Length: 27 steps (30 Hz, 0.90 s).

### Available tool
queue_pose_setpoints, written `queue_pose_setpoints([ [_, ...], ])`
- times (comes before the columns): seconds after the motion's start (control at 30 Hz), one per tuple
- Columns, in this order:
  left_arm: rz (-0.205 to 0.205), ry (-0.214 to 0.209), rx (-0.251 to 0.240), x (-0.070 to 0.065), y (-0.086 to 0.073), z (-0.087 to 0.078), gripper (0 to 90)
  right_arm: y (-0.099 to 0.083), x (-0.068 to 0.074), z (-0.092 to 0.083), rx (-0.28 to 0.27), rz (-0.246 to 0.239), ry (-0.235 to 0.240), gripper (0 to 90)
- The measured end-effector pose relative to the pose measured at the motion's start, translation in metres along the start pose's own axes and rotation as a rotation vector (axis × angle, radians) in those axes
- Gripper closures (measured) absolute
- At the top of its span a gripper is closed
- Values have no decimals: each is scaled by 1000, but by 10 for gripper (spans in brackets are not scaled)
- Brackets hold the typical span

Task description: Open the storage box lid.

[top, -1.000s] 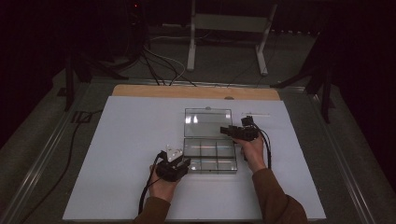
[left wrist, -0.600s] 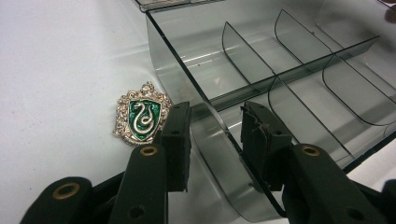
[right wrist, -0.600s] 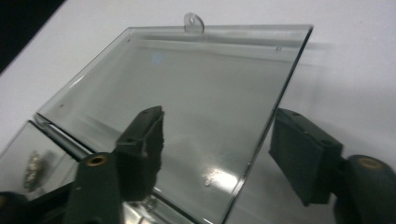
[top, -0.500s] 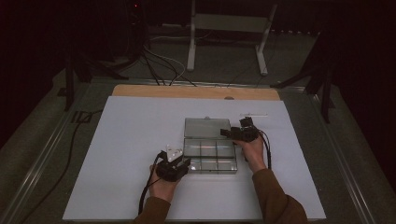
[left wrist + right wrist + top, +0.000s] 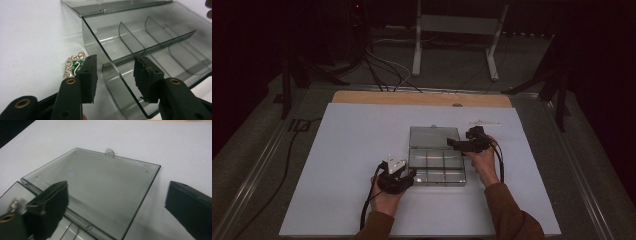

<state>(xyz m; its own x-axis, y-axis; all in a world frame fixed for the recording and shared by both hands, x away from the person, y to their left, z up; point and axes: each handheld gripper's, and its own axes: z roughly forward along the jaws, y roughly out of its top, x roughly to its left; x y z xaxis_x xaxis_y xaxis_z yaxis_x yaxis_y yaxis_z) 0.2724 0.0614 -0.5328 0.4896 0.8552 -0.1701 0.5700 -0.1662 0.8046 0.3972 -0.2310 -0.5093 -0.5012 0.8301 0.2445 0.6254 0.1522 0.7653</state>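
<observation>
Now, box wall between left fingers

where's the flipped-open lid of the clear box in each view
High view: the lid lies flat at the centre, on the far side of the compartment box.
Left gripper view: the lid runs as a strip along the top edge.
Right gripper view: the lid covers the middle.
Shared landmark: the hinge line where lid meets box.

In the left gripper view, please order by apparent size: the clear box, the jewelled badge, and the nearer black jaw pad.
1. clear box, largest.
2. Jaw pad of the left gripper; it is close to the camera, so it looks bigger.
3. jewelled badge, smallest, partly hidden behind the pad.
</observation>
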Motion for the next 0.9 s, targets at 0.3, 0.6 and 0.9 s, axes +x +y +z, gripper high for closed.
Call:
queue_pose_setpoints([
  [0.3,3,1,-38,1,5,-7,369,2,13,-20,-53,-75,23,0],
  [0.6,10,11,-72,2,13,-18,135,4,20,-44,-99,-140,9,0],
  [0.9,26,5,-83,7,19,-27,14,-2,23,-62,-111,-187,-18,0],
])
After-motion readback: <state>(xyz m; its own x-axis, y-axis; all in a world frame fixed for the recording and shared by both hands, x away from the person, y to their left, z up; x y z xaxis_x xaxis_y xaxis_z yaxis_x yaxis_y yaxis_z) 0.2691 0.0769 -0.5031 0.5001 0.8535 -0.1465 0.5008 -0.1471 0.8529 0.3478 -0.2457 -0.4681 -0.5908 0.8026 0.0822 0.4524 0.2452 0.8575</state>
